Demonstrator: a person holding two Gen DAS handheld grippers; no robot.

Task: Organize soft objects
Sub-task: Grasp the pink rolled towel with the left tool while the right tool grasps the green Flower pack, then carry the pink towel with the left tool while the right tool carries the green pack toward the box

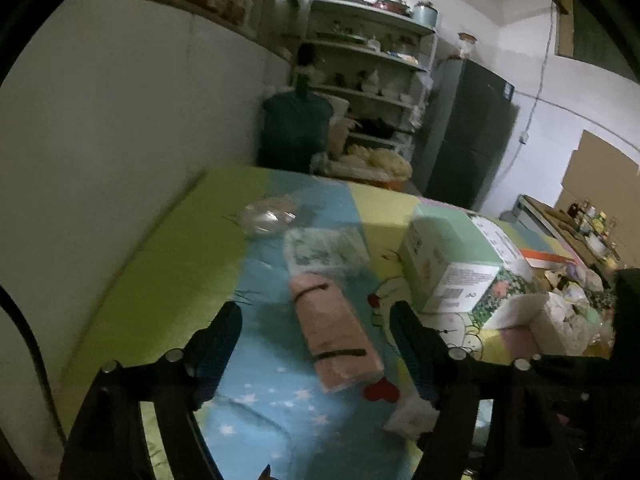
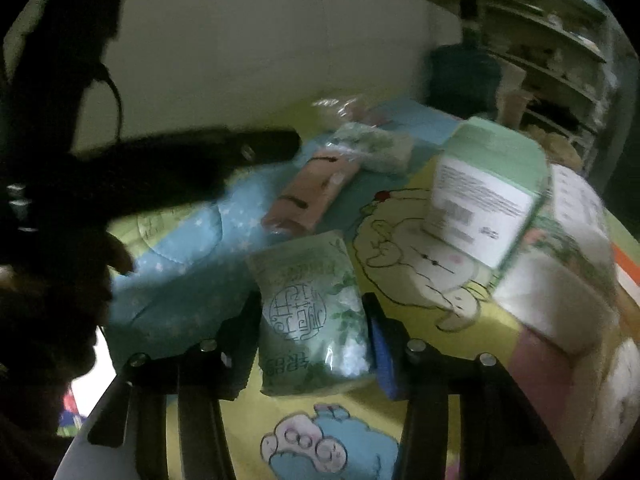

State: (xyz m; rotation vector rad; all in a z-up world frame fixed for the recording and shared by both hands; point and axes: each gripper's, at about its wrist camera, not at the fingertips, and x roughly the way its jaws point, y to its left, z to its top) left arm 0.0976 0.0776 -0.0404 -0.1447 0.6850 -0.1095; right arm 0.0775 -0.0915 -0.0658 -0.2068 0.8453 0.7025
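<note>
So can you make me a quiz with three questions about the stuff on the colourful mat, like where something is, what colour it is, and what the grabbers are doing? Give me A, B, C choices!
1. Where is the pink pack?
A. lying on the play mat ahead of the left gripper
B. on top of the mint-green box
C. up on the shelf

2. What colour is the pack in the right gripper?
A. red
B. green and white
C. black

3. What is the left gripper doing?
A. squeezing the pink pack
B. open, holding nothing
C. shut on the box

Answers:
1 A: the pink pack lies flat on the mat, between and beyond the open fingers.
2 B: the tissue pack has green leaf print on white.
3 B: its fingers stand wide apart with only mat between them.
</note>
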